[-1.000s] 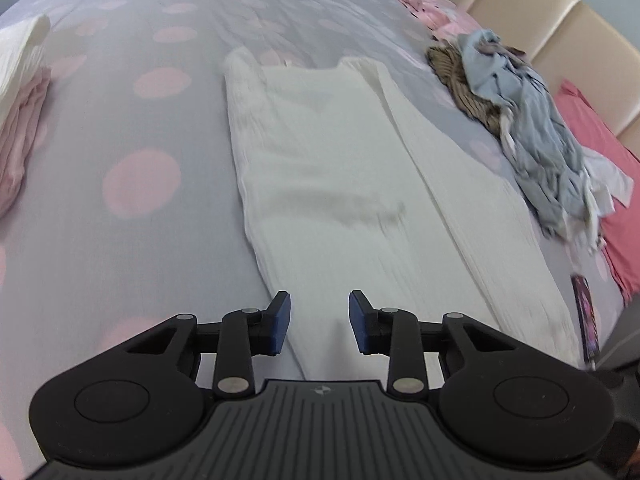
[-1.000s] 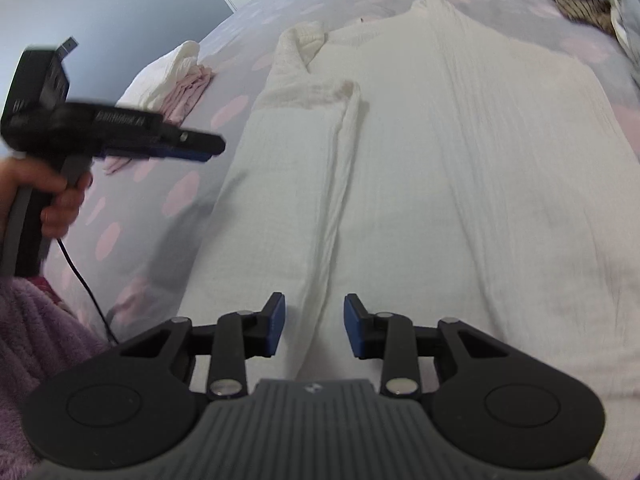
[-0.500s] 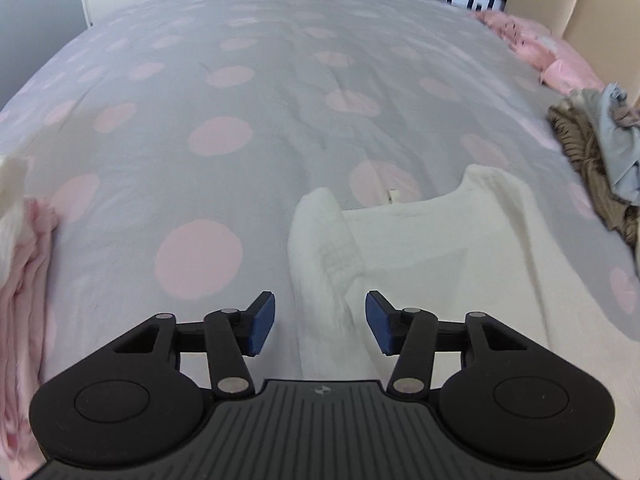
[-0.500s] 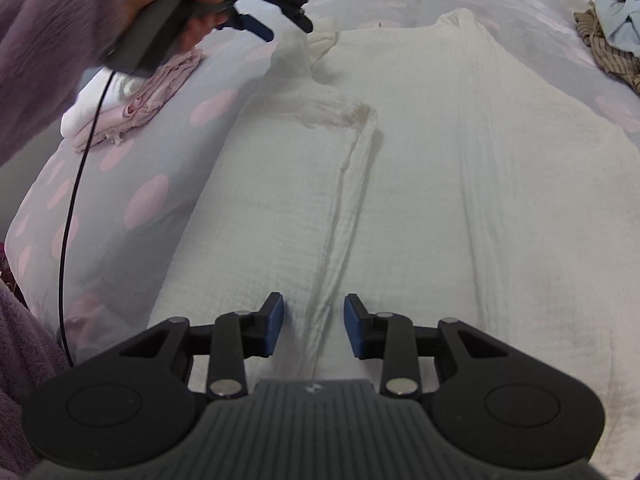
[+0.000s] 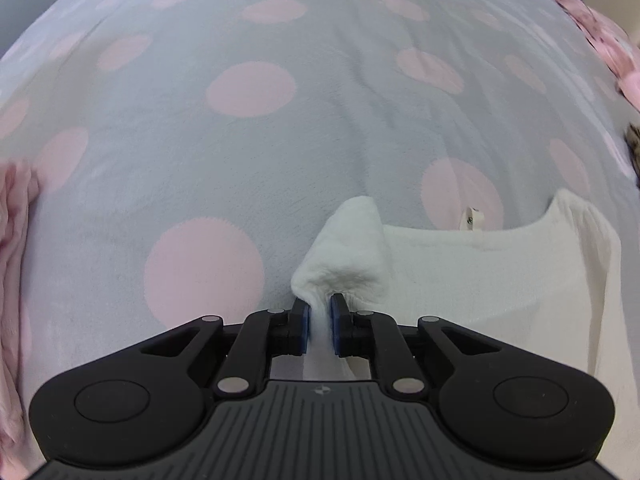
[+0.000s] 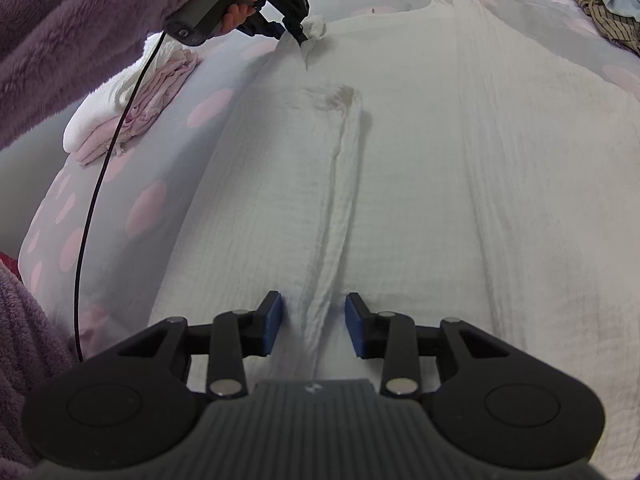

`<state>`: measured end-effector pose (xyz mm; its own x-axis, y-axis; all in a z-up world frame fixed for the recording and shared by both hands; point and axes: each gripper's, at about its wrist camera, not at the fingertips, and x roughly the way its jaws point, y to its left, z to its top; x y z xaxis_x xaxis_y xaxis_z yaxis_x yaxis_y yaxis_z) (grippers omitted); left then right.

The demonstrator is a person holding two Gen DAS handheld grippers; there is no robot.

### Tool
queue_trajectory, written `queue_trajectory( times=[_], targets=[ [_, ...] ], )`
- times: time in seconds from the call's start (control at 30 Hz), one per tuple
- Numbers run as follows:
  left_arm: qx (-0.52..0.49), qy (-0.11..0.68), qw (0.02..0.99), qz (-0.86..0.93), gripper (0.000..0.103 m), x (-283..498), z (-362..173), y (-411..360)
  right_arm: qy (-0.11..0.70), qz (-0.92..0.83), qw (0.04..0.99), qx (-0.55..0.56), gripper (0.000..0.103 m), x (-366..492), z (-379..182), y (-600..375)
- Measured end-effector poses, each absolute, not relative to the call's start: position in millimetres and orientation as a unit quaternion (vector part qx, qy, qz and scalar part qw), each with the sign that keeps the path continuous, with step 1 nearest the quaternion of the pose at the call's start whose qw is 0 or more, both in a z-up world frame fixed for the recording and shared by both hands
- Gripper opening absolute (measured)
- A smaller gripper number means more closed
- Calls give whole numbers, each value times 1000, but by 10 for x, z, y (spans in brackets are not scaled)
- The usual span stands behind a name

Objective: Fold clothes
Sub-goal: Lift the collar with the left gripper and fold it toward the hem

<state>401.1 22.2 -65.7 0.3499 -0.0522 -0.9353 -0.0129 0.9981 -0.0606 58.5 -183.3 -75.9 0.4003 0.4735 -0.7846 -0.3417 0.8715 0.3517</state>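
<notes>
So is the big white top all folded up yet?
Not yet. The white top lies mostly spread on the bed; only one side strip is folded in.

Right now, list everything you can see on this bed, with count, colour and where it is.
white garment: one, cream white, spread flat mid-bed, one side folded inward
folded stack: one, pink and white, near the bed's left edge
clothes pile: one, light blue and brown striped, far right
pink bedding: one, pink, far right in the left wrist view
bedspread: one, grey with pink dots, under everything
cable: one, black, hanging from the left gripper
sleeve: purple, fluffy, upper left
left gripper: black, blue pads, shut on the garment's shoulder corner
right gripper: black, open over the folded edge
</notes>
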Motion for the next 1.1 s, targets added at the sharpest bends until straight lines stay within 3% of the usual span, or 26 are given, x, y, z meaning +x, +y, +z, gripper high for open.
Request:
queue_trajectory(
  times=[0.1,0.17,0.23,0.27,0.6,1.1],
  targets=[
    [9,559,829,-16,11,3932,-617,129,484,244,839,58,39,548,-750,-1817],
    [29,546,837,-20,20,3822,-544,98,479,241,842,60,39,535,-719,-1813],
    [39,527,849,-22,48,3665,-425,110,475,236,844,74,44,529,-671,-1833],
    [42,515,856,-21,50,3577,-359,122,471,236,847,74,46,515,-638,-1837],
    [50,521,840,-144,50,2673,221,-247,491,277,826,2,46,261,-415,-1898],
    [41,558,778,-286,49,1932,137,-1983,568,286,760,-132,46,36,-257,-3324]
  ],
)
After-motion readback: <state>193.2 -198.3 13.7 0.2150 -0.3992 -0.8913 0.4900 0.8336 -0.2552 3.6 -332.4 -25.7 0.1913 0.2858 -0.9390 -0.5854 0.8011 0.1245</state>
